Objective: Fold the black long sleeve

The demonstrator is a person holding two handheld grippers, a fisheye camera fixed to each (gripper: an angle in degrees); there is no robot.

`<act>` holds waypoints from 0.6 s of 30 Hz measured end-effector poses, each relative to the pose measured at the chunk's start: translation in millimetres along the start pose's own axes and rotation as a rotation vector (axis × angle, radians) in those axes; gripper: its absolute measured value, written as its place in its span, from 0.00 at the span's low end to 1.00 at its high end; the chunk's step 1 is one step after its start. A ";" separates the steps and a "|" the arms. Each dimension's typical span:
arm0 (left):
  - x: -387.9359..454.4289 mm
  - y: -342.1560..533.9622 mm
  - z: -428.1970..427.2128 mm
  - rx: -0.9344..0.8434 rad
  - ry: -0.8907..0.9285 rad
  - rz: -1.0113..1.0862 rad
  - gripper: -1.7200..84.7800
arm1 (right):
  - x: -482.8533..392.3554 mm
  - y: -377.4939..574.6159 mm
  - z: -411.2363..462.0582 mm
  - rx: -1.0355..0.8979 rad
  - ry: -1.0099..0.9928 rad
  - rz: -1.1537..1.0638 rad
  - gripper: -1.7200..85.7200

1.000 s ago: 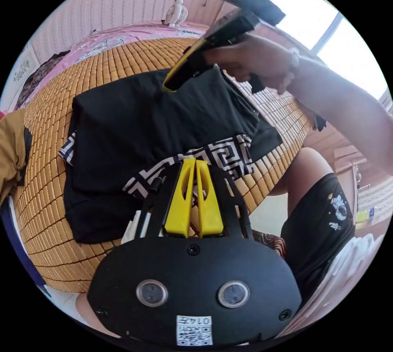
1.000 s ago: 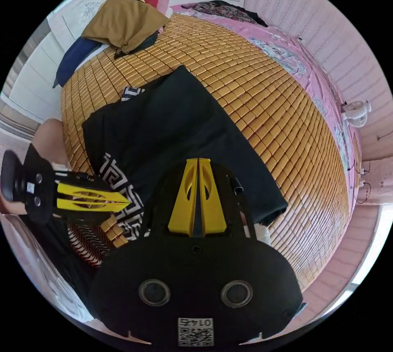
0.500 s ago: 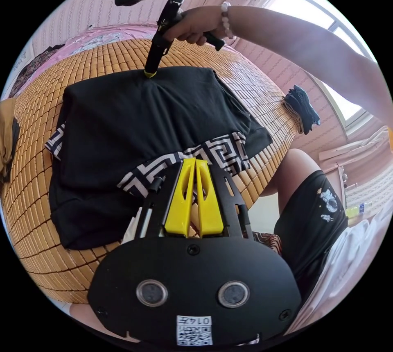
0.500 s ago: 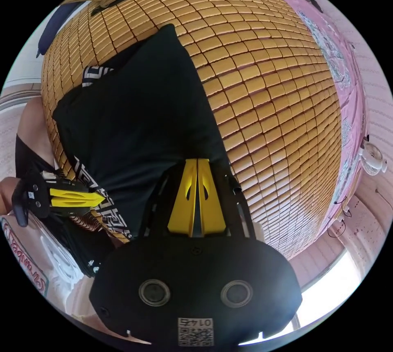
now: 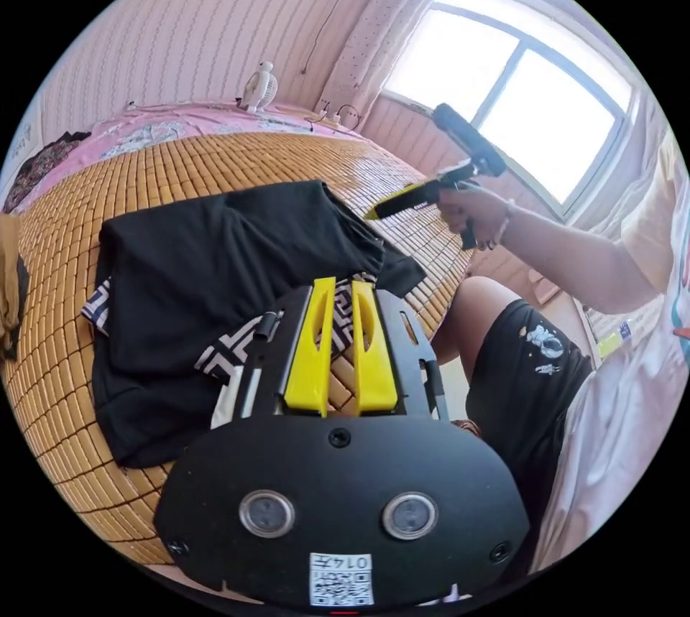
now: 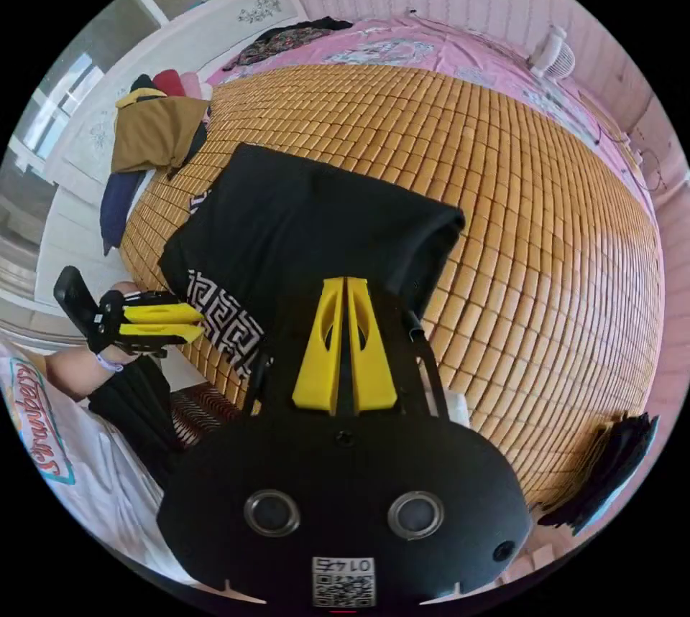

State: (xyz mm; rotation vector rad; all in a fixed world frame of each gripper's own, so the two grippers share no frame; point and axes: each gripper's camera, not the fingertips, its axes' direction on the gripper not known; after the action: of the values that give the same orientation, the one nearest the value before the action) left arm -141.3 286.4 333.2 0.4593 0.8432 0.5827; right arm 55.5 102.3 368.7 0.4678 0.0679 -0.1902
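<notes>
Jaws apart (left gripper [image 5: 340, 286]) over black long sleeve [image 5: 215, 251].

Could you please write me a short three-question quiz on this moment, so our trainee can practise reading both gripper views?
1. True or false: the left gripper is clamped on the black long sleeve.
2. Multiple choice: the black long sleeve lies on A) a bamboo mat, B) a wooden desk, C) a carpeted floor.
3. Fill in: the patterned band of black and white sits at the garment's edge nearest the ____ gripper.

Key
1. False: its jaws stand slightly apart above the cloth, holding nothing.
2. A.
3. Left. The right gripper, jaws together, is off the cloth too.
</notes>
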 end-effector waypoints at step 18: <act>128.2 -35.6 133.5 -0.259 0.036 0.315 0.29 | 133.8 201.7 -22.7 0.074 -0.285 0.365 0.03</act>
State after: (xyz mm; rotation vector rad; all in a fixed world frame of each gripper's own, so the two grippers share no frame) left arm 43.2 322.2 319.0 0.3465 0.7208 0.9807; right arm 226.0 266.9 423.0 0.5144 -0.3032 0.1010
